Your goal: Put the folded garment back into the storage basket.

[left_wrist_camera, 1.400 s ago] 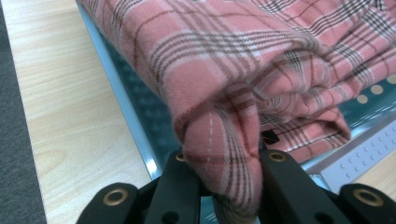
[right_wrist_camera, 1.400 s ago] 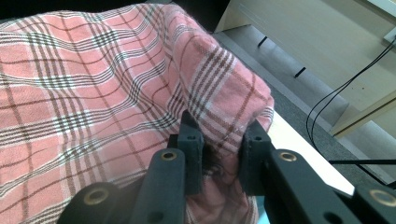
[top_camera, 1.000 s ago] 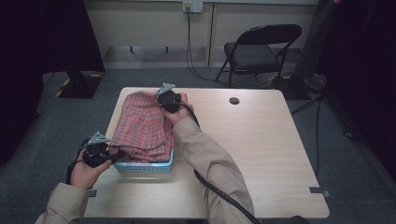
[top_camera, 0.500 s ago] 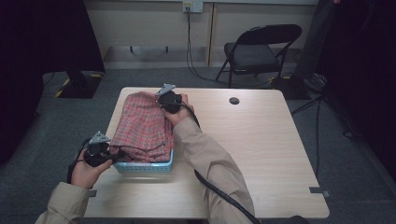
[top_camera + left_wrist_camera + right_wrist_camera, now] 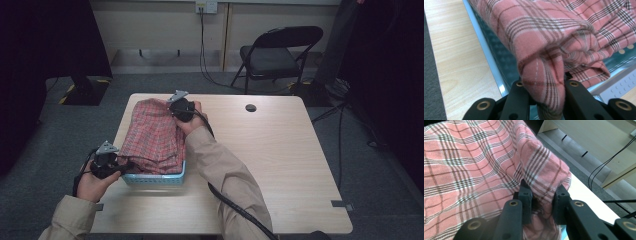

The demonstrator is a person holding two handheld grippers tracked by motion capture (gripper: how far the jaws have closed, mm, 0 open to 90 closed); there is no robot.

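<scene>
High view: a folded pink plaid cloth point(image 5: 152, 137) lies heaped on and over a pale blue basket point(image 5: 159, 179) at the left part of the wooden table point(image 5: 280, 165).
Left gripper point(image 5: 122, 165): at the basket's near corner — its jaws are pinched tight on a bunched fold of the cloth point(image 5: 544, 82), the fabric squeezed between them in the left gripper view.
Right gripper point(image 5: 175, 107): at the cloth's far edge, jaws likewise clamped on a fold point(image 5: 544, 185) that humps up between them in the right gripper view.
Basket: its blue rim point(image 5: 489, 57) and mesh wall run under the cloth; what lies inside is hidden by the fabric.
Done so far: both opposite ends of the cloth look secured, so the gripping step seems complete.
Left to do: the cloth rests on the basket, neither lifted clear nor tucked down inside — whether it is going in or coming out, that move seems not to have begun.
Against the earlier frames: no change worth naming; both hands sit at the same corners, the cloth keeps the same outline, and the grips match.
Surroundings: a black folding chair point(image 5: 275, 55) stands beyond the table.
</scene>
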